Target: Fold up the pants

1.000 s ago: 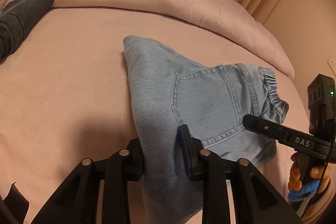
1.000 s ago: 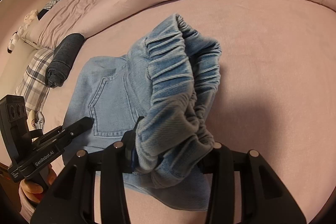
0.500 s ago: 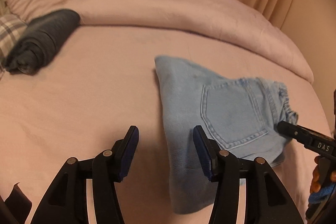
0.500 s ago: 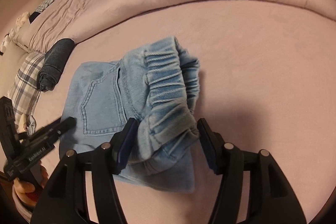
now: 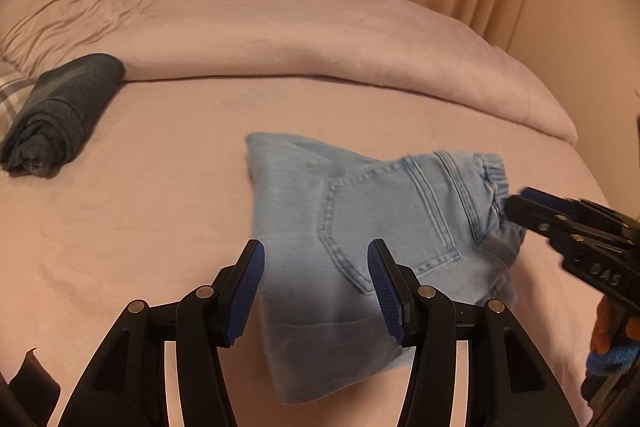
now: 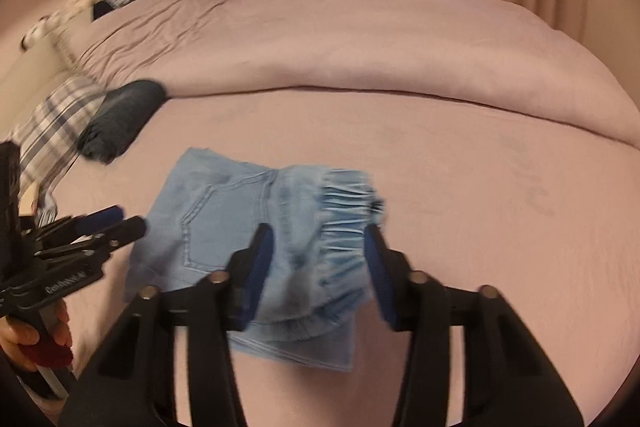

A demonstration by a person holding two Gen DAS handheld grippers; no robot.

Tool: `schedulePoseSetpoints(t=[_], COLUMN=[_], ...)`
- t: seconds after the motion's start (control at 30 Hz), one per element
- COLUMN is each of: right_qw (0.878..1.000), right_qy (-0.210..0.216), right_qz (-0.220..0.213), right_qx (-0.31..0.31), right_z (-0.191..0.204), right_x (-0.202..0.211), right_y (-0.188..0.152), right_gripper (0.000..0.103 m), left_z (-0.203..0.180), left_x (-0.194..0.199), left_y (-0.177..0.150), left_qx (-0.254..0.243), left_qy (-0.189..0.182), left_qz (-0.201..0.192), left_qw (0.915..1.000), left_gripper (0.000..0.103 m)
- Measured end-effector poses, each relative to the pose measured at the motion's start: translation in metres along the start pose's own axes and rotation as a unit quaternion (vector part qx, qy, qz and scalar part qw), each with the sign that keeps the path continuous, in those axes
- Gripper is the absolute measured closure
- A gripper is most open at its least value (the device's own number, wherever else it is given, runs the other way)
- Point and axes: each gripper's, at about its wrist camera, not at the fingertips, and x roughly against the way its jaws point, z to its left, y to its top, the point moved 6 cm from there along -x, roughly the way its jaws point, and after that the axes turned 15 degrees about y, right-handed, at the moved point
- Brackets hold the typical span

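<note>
Pink bed (image 5: 168, 195), curtains behind blurred. Folded light-blue denim pants (image 5: 360, 227) lie mid-bed, pocket up, elastic waistband bunched. Left tongs (image 5: 316, 291) open above; right tongs (image 6: 320, 267) just closing, gripping nothing.

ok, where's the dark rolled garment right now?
The dark rolled garment lies on the pink bed sheet at the far left in both wrist views, against the duvet's edge and beside a plaid pillow, well clear of the folded jeans.
</note>
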Motion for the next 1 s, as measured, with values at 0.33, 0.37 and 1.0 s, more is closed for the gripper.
schedulePoseSetpoints(t=[0.33, 0.37, 1.0], right_qw=[0.997, 0.996, 0.999], right_qy=[-0.013, -0.011, 0.012], right_qz=[0.082, 0.084, 0.048], right_qx=[0.009, 0.008, 0.002], right_z=[-0.002, -0.003, 0.019], right_x=[-0.060, -0.061, -0.034], right_y=[-0.022, -0.022, -0.021], right_gripper=[0.075, 0.075, 0.071], left_z=[-0.015, -0.014, -0.015], left_x=[-0.032, -0.033, -0.011], left_y=[-0.025, -0.025, -0.026], left_qx=[-0.040, -0.040, -0.034], left_qy=[0.012, 0.010, 0.009], left_qz=[0.035, 0.034, 0.025], left_qw=[0.9985, 0.9986, 0.9991], left_gripper=[0.050, 0.050, 0.050])
